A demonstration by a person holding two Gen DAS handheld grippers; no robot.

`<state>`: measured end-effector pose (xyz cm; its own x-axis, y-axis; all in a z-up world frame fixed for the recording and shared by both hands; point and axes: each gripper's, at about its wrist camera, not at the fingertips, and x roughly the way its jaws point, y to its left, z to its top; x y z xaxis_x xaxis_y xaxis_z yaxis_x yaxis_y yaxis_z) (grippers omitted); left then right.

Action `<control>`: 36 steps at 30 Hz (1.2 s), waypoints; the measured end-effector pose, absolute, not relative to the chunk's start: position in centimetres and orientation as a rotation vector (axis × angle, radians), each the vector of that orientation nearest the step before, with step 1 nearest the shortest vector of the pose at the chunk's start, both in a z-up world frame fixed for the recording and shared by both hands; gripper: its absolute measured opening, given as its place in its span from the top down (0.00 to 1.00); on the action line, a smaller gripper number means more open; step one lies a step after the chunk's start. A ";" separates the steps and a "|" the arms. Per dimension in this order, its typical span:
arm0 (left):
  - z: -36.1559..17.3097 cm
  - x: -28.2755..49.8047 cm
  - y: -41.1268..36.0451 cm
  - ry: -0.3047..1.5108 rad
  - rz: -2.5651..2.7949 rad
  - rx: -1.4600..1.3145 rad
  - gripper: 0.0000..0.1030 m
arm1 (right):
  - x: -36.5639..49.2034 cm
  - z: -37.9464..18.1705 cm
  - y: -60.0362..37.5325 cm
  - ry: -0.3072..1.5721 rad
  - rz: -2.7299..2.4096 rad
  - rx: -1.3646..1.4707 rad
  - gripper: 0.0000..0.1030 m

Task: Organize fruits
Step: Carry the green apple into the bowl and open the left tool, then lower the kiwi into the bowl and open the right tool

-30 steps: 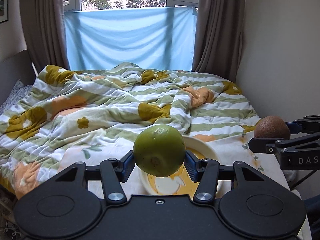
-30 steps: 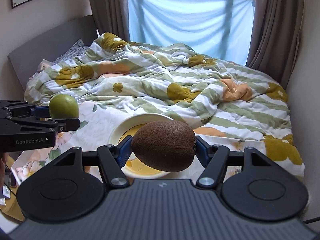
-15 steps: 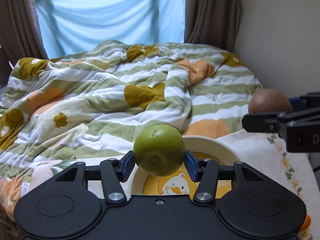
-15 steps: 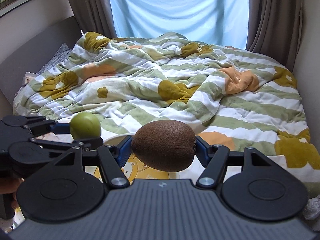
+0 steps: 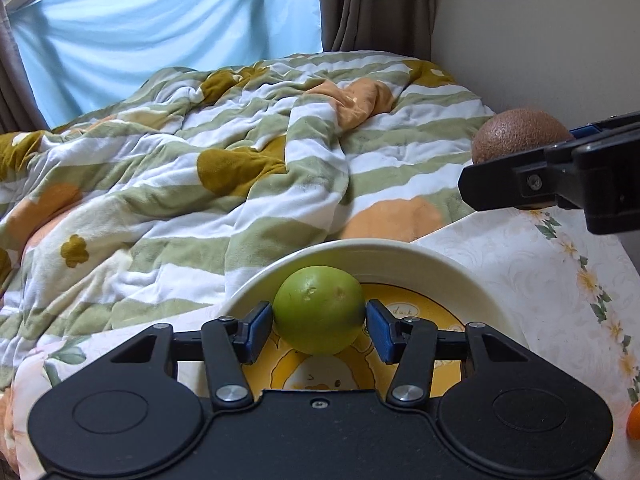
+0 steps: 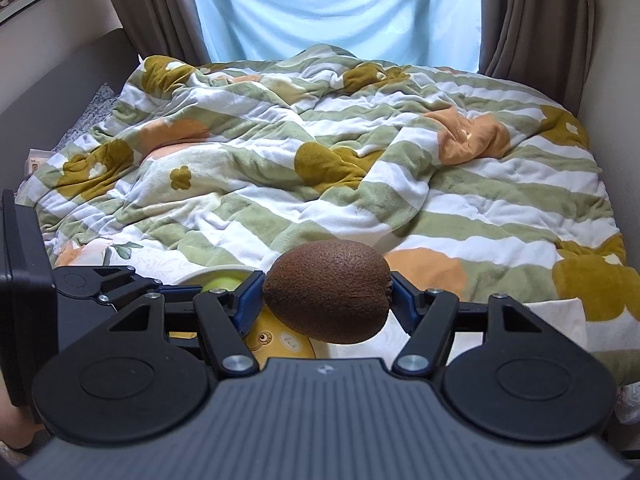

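Note:
A round green fruit (image 5: 320,312) sits between the blue pads of my left gripper (image 5: 320,330), which is shut on it. The fruit hangs low over the inside of a white bowl (image 5: 400,252) with a yellow duck picture. A brown kiwi (image 6: 328,292) is clamped end to end in my right gripper (image 6: 326,308). In the left wrist view the kiwi (image 5: 520,136) shows at the right, above and beyond the bowl's right rim. In the right wrist view the green fruit (image 6: 220,282) peeks out over the bowl (image 6: 280,340) to the left of the kiwi.
The bowl stands on a table with a white floral cloth (image 5: 540,272), pushed up against a bed with a striped quilt (image 5: 200,160). An orange fruit (image 5: 634,422) lies at the table's right edge. A wall rises close on the right.
Both grippers have come forward and down toward the bowl with their fruits still held. The green fruit now sits low over the bowl's inside, and the two grippers are closer together.

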<state>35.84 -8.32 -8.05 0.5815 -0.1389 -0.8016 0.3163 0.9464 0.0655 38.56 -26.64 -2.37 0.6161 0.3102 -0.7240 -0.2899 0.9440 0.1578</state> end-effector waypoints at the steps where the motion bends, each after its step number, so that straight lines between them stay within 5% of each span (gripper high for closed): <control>1: -8.0 35.9 -8.3 0.914 -0.269 0.213 0.46 | 38.5 -2.4 -26.7 0.841 0.344 0.029 0.22; 4: -7.9 35.8 -8.2 0.917 -0.271 0.214 0.40 | 38.4 -2.5 -27.0 0.844 0.339 0.034 0.22; 5: -7.8 35.8 -8.2 0.913 -0.267 0.220 0.21 | 38.4 -2.5 -27.1 0.842 0.340 0.034 0.22; 7: -7.3 35.4 -8.1 0.893 -0.255 0.230 0.00 | 38.4 -2.5 -27.1 0.841 0.342 0.032 0.22; 36: -1.7 24.0 1.3 0.829 -0.020 0.032 0.00 | 36.4 -9.6 -19.3 0.863 0.517 -0.281 0.21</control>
<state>24.04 1.28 -1.72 0.6757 -0.0052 -0.7372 0.0304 0.9993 0.0208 36.39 -19.29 -9.59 0.5383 0.3176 -0.7807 -0.5390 0.8418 -0.0292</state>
